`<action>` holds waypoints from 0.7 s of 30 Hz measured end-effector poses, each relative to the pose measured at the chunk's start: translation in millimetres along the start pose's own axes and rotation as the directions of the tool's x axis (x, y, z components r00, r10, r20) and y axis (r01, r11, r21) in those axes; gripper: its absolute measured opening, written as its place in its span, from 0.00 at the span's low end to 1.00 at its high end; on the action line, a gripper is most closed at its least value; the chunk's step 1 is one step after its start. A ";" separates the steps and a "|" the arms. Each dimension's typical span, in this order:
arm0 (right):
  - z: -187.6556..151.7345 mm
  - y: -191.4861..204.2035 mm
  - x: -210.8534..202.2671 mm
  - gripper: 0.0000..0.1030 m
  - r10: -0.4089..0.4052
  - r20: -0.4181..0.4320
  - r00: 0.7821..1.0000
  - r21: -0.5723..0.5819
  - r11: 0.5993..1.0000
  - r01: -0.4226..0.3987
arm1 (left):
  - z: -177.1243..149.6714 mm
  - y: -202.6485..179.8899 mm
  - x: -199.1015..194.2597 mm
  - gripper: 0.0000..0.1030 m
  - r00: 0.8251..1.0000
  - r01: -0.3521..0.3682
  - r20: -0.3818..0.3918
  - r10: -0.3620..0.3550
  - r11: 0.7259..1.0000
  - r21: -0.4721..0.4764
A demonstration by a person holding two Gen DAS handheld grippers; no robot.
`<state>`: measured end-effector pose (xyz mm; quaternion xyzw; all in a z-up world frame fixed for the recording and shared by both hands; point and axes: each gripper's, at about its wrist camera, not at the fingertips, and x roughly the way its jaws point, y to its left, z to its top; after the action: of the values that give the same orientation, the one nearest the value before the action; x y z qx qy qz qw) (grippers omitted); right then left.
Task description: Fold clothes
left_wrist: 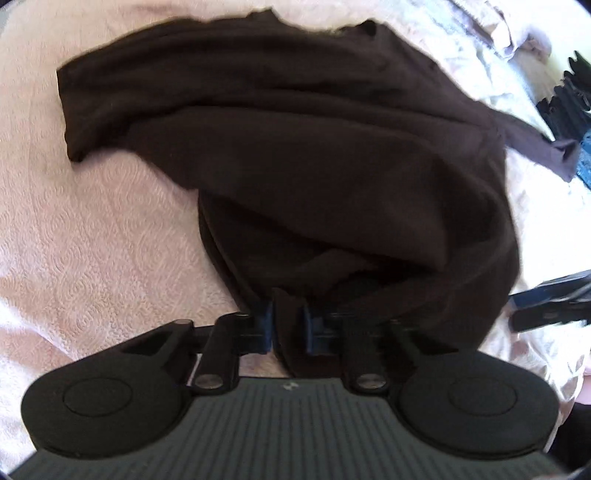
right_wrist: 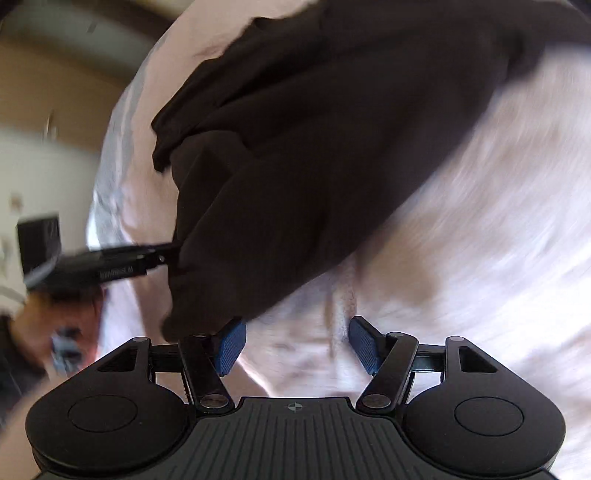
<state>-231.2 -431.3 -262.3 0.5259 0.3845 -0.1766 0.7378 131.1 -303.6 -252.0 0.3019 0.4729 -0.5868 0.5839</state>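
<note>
1. You are working on a dark brown garment (left_wrist: 295, 147) that is lying rumpled across the pale pink textured bedspread (left_wrist: 92, 240), with 1 sleeve trailing toward the right edge of the left wrist view.
2. You are clenching the left gripper (left_wrist: 288, 325) on a bunched fold at the garment's near edge; the blue pads are pressing cloth between them, probably so that this corner stays under your control while the rest is being arranged.
3. You are holding the right gripper (right_wrist: 297, 341) with its jaws spread and nothing between them; only bedspread is showing in the gap, and the garment's lowest lobe is sitting just beside the left pad (right_wrist: 232, 341).
4. You are likely lining that empty gripper up for a 2nd grip, since a neat fold needs 2 held corners.
5. You are seeing heavy blur in the right wrist view, so the exact edge there is hard to judge.
6. You are leaving other pale laundry (left_wrist: 498, 33) heaped at the far corner, apart from this piece.
7. You are still at the start: the garment is not yet flat or squared.
</note>
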 end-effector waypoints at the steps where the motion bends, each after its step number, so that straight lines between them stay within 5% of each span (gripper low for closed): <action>1: -4.2 0.0 6.6 0.64 -0.002 0.030 1.000 0.035 0.999 0.001 | -3.6 -2.9 -10.6 0.09 1.000 0.020 0.012 -0.020 1.000 0.003; 7: -15.0 1.4 -1.1 0.66 0.038 0.151 0.988 0.137 0.989 -0.059 | -39.4 -27.7 -95.7 0.08 0.985 0.172 0.032 -0.171 0.985 -0.028; 13: -14.6 -0.4 -18.6 0.64 0.095 0.187 0.978 0.134 0.984 -0.121 | -80.2 -42.4 -132.3 0.08 0.959 0.282 0.095 -0.268 0.938 -0.201; 16: -22.4 0.6 -21.2 0.64 0.161 0.159 0.974 0.111 0.978 -0.179 | -95.9 -56.8 -146.2 0.07 0.932 0.361 0.153 -0.329 0.883 -0.300; 21: -37.5 -6.7 -18.1 0.64 0.255 0.131 0.958 0.100 0.958 -0.268 | -114.4 -73.1 -169.4 0.00 0.844 0.534 0.309 -0.438 0.743 -0.405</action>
<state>-261.6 -402.3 -258.6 0.6033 0.2567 -0.1301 0.7438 60.5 -141.5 -126.0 -0.0439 0.6051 -0.6109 0.5086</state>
